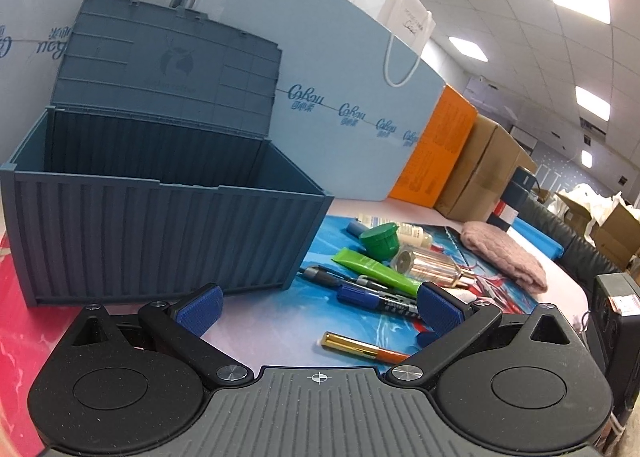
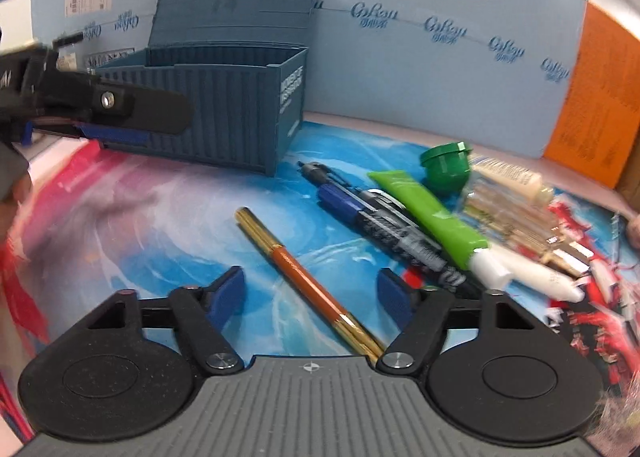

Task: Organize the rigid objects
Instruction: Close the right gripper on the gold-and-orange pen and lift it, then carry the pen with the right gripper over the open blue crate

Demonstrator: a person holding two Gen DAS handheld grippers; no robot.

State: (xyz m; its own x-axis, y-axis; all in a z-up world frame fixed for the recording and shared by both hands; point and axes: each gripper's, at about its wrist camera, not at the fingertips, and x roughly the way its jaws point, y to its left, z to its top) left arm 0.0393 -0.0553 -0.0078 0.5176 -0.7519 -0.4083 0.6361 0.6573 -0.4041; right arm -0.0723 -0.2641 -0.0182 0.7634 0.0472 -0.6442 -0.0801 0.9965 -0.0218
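Observation:
A blue container-style box [image 1: 160, 225] stands with its lid up, seen at the left of both views [image 2: 224, 113]. An orange and gold pen [image 2: 296, 265] lies on the colourful mat between the blue pads of my right gripper [image 2: 311, 295], which are apart and not pressing on it. To the right of the pen lie a blue-capped marker [image 2: 384, 225], a green tube [image 2: 428, 213], a green cap [image 2: 446, 165] and a clear bottle with gold trim [image 2: 520, 225]. My left gripper [image 1: 320, 307] is open and empty, just in front of the box's near wall, with the pen [image 1: 360, 347] below it.
A light blue foam board [image 1: 340, 57] backs the table, with an orange box [image 1: 444, 145] and a cardboard box [image 1: 480, 173] beside it. A pink knitted cloth [image 1: 504, 253] lies at the far right. A black object [image 1: 616, 309] stands at the table's right edge.

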